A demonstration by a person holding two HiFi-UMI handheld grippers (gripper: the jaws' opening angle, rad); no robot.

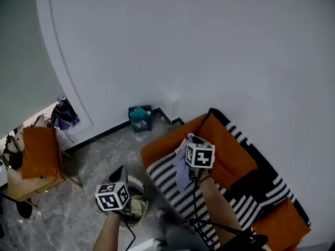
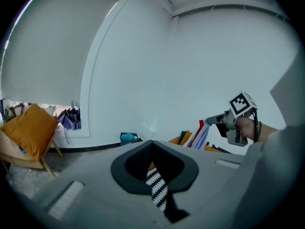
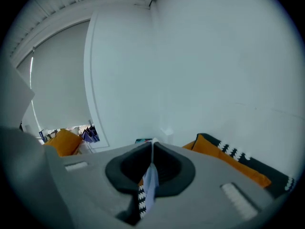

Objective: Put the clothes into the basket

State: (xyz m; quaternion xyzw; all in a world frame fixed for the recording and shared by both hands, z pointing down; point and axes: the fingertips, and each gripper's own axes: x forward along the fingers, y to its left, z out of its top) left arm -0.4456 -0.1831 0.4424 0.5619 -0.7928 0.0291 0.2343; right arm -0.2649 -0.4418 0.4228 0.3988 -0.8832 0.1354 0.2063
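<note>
Right claw pinches lilac cloth above orange sofa; floor perhaps marble.

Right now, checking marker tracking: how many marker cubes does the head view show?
2: left cube lower left, overlapping the basket; right cube at centre, over the sofa. None seems hidden.

White wall all round — grey marbled floor, orange sofa right, orange-cushioned wooden chair left.
</note>
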